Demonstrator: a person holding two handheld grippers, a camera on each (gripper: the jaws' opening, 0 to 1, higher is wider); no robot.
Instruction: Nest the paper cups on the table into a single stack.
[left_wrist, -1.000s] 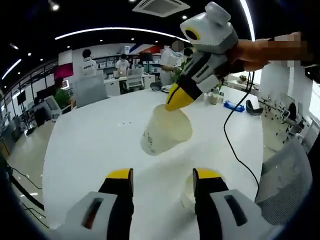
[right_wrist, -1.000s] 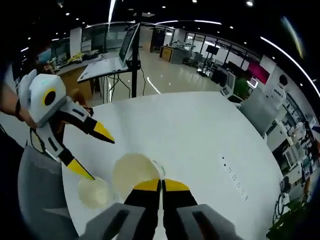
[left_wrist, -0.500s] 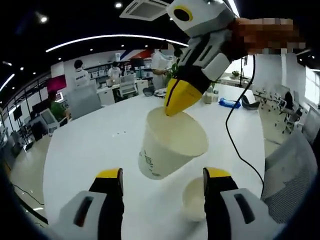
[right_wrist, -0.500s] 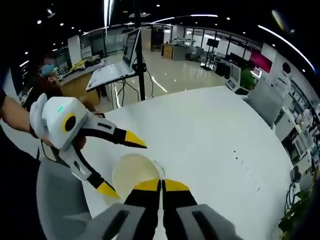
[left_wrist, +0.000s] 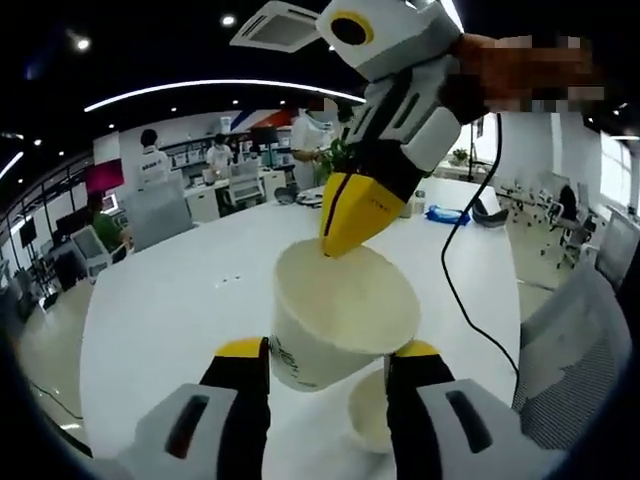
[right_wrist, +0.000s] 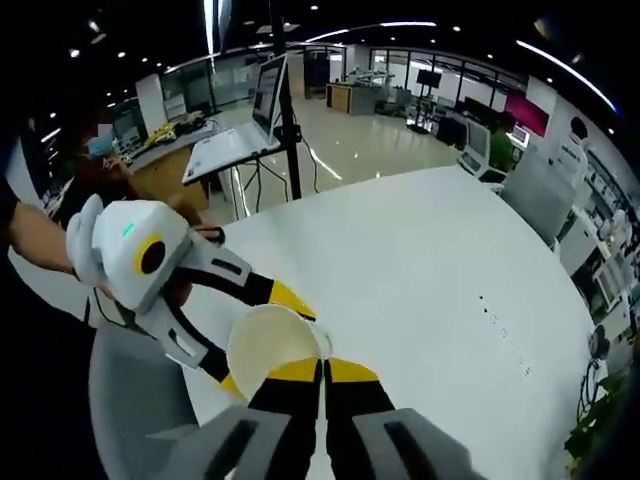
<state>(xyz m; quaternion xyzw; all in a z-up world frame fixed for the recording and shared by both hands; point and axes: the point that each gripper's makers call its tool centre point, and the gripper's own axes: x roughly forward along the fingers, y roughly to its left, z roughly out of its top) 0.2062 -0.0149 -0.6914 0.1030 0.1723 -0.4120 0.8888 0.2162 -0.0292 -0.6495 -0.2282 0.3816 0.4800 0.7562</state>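
A white paper cup (left_wrist: 340, 320) hangs tilted above the white table (left_wrist: 170, 300), its mouth showing in the right gripper view as a cup (right_wrist: 268, 340). My right gripper (right_wrist: 322, 365) is shut on its rim, and comes in from the top of the left gripper view as the right gripper (left_wrist: 345, 235). My left gripper (left_wrist: 328, 350) is open with its jaws on either side of this cup, close to its wall; whether they touch it is unclear. A second paper cup (left_wrist: 362, 412) stands on the table below, partly hidden by my left gripper's right jaw.
The round white table runs far ahead in both views. A black cable (left_wrist: 455, 260) trails from the right gripper over the table's right side. A grey chair back (left_wrist: 570, 340) stands at the table's edge. Desks and people fill the office beyond.
The right gripper has carried the cup closer, in between the left gripper's jaws. Those jaws have narrowed since half a second ago.
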